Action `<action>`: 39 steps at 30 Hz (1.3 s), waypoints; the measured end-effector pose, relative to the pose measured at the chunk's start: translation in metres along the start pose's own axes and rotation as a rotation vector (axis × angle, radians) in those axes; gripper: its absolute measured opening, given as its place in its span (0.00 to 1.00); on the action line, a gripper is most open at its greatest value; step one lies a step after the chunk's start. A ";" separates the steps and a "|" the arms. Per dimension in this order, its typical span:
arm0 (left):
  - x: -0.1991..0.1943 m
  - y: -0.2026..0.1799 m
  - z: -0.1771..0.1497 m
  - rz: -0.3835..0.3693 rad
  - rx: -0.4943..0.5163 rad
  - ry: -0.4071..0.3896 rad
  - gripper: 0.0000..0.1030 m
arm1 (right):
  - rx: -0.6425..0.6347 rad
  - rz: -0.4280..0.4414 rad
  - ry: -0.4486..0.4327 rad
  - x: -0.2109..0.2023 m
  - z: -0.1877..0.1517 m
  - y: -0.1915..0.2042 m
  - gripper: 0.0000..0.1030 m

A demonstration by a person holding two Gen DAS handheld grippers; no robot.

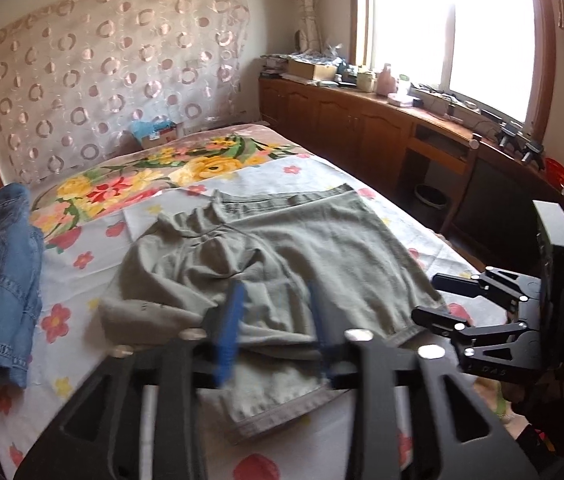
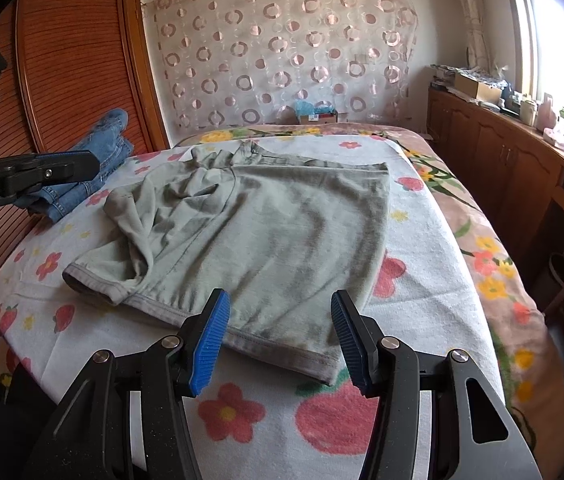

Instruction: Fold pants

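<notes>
Grey-green pants (image 1: pixel 282 264) lie folded leg over leg on the flowered bed sheet (image 1: pixel 70 280), waistband far, hems near; the crotch side is rumpled. They also show in the right wrist view (image 2: pixel 266 232). My left gripper (image 1: pixel 278 328) is open, its blue pads blurred, just above the near hem, holding nothing. My right gripper (image 2: pixel 280 344) is open and empty, its jaws standing either side of the near hem corner, slightly above it. The right gripper also appears at the right of the left wrist view (image 1: pixel 442 296); the left gripper appears at the left of the right wrist view (image 2: pixel 34 176).
Blue jeans (image 1: pixel 2 280) lie bunched at the bed's left edge, also in the right wrist view (image 2: pixel 94 168). A wooden cabinet (image 1: pixel 362 128) with clutter runs along the right under the window. A wooden door (image 2: pixel 74 68) stands at left. A box (image 1: pixel 158 134) sits at the bed's head.
</notes>
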State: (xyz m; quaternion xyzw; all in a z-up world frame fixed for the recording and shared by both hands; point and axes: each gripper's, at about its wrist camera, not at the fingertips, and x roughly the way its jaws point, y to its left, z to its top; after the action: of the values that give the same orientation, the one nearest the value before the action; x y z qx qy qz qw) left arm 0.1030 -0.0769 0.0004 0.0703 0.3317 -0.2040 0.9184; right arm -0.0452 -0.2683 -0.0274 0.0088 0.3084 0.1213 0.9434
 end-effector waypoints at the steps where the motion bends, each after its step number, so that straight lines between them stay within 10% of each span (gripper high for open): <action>1: 0.000 0.004 -0.003 0.007 -0.003 0.000 0.48 | -0.002 0.004 -0.001 0.000 0.001 0.001 0.53; 4: 0.001 0.015 -0.013 0.020 -0.031 0.002 0.78 | -0.012 0.013 -0.008 0.001 0.003 0.004 0.53; 32: 0.001 0.058 -0.079 0.099 -0.134 0.099 0.78 | -0.138 0.205 0.054 0.039 0.009 0.059 0.44; 39: 0.001 0.053 -0.080 0.092 -0.123 0.102 0.78 | -0.127 0.234 0.068 0.051 0.013 0.059 0.09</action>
State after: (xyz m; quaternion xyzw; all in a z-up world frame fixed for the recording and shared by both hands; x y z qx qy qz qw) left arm 0.0792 -0.0081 -0.0621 0.0390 0.3866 -0.1369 0.9112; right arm -0.0115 -0.1986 -0.0412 -0.0194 0.3289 0.2499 0.9105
